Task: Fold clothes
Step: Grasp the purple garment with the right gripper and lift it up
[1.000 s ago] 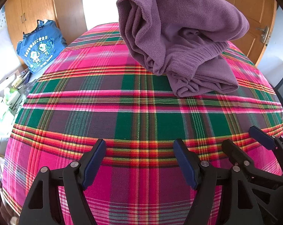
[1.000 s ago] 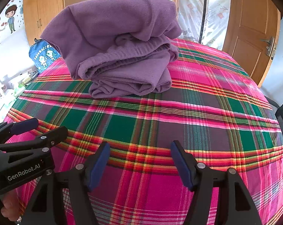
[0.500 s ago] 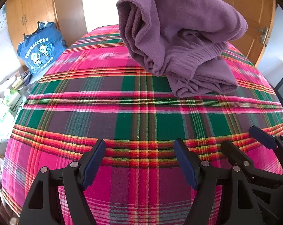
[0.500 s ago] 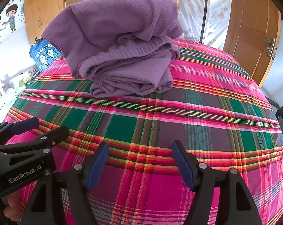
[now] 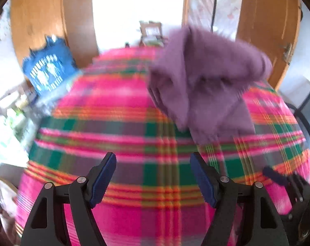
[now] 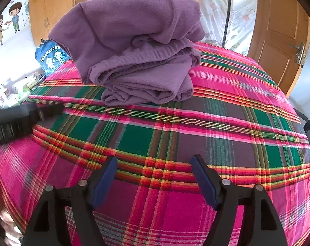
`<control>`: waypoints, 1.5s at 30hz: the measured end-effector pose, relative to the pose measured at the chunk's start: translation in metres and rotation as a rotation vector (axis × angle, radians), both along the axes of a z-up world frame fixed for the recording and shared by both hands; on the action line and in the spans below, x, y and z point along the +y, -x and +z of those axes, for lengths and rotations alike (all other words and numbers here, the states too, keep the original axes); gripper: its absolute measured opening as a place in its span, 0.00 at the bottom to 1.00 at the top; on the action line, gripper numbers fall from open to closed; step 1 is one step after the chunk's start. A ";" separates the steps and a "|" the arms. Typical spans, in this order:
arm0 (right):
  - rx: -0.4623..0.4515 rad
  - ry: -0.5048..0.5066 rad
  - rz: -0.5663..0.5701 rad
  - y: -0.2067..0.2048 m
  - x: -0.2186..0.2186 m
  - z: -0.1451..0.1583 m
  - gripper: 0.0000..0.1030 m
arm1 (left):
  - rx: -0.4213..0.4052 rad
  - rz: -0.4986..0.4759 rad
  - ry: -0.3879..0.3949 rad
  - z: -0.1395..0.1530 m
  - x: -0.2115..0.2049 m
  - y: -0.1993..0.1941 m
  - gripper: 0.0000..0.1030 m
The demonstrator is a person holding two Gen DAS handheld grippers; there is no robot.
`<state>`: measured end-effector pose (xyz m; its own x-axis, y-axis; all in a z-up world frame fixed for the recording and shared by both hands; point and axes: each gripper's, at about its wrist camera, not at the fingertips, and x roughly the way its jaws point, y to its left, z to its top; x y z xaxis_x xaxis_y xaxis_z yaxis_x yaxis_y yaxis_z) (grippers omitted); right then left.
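Plaid tablecloth [image 6: 196,135] — wooden door [image 6: 278,30], blue bag [image 6: 51,58] beyond.

Both grippers have black fingers [image 6: 214,186] with blue pads [image 5: 104,181] and silver screws.

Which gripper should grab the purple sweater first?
Probably the right gripper: open, empty, aimed at the purple sweater. The left gripper, also open, sits off to the side.
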<state>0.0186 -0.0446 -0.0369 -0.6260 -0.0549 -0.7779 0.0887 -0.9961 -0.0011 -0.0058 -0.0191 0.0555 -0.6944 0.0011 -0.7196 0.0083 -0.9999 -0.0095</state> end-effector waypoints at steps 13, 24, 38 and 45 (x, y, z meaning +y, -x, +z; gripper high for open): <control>0.020 0.309 -0.037 0.038 0.064 0.037 0.50 | 0.097 -0.030 0.059 0.042 -0.010 0.035 0.74; -0.020 0.413 -0.013 0.079 0.075 0.027 0.50 | 0.153 -0.074 0.076 0.051 -0.014 0.041 0.74; -0.037 0.434 0.000 0.108 0.069 0.016 0.53 | 0.082 -0.065 -0.016 0.036 -0.028 0.079 0.74; 0.008 0.447 0.011 0.106 0.067 0.020 0.26 | 0.026 -0.007 -0.039 0.024 -0.038 0.088 0.74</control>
<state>-0.0879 0.0226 -0.0169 -0.6294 -0.3913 -0.6714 0.1015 -0.8980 0.4282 -0.0936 -0.0571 0.0799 -0.7127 0.0339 -0.7006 0.0002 -0.9988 -0.0485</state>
